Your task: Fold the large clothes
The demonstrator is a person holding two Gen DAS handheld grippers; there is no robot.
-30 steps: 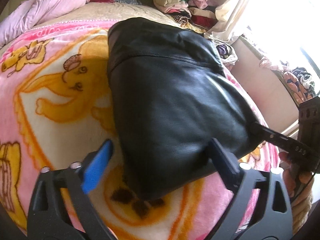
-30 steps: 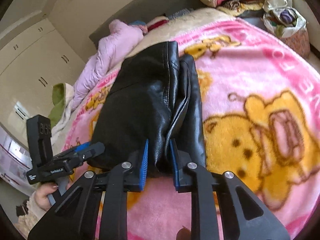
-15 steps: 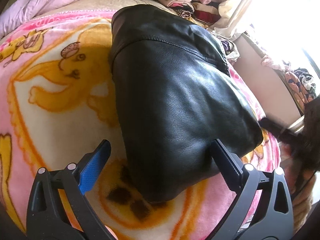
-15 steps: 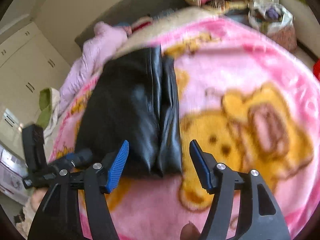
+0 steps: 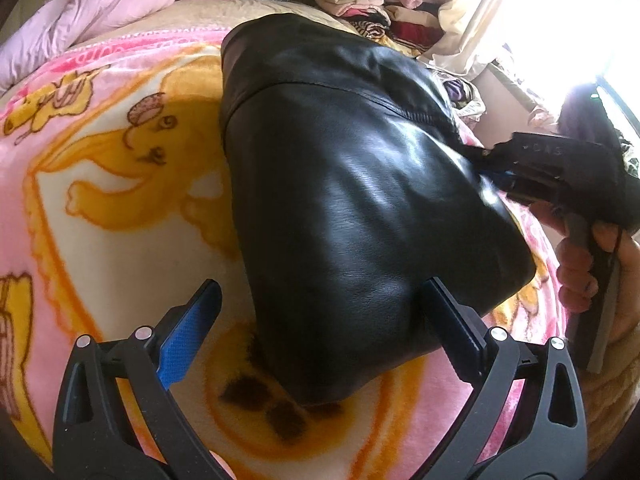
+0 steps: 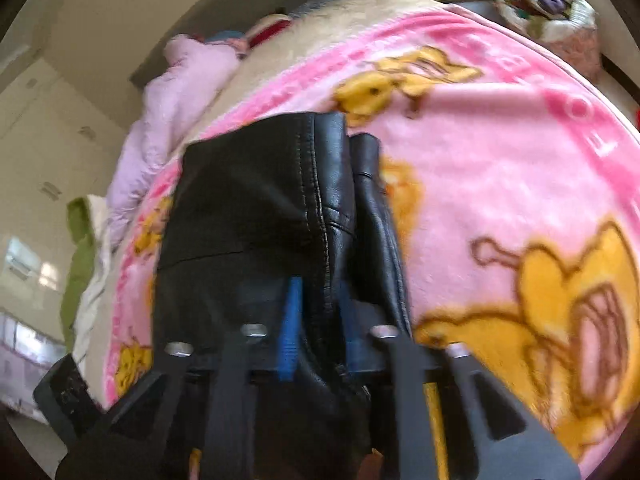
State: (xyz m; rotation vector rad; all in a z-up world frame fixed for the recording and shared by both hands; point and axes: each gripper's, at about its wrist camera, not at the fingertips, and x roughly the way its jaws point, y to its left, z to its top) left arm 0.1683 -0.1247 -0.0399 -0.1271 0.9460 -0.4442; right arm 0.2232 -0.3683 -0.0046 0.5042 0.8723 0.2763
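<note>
The pink cartoon-print blanket (image 5: 100,184) covered the bed and served as the folding surface. The black leather jacket (image 5: 352,200) lay on the blanket, already folded into a compact bundle, its stitched edge and stacked layers facing the right wrist camera.

Step in hand, as judged: a further fold or a squaring-up of the bundle. The right gripper (image 6: 318,320) was closing its jaws with a thick fold of the jacket edge between the blue pads, which pressed on the leather. The left gripper (image 5: 316,332) stood with jaws wide apart, straddling the near corner of the jacket; the right-hand finger touched the leather, the blue-padded finger stood clear of it over the blanket.

Next move, as judged: the left gripper would need to close on that near corner so both ends lift together, since stiff leather resists creasing and may spring back.

Open room: bare blanket lay on both sides of the jacket. Beyond the jacket lay a pink quilted garment (image 5: 88,12) and a pile of folded clothes (image 5: 368,4), well apart. The bed edge ran close behind the person's hand (image 5: 592,264) that held the right gripper
</note>
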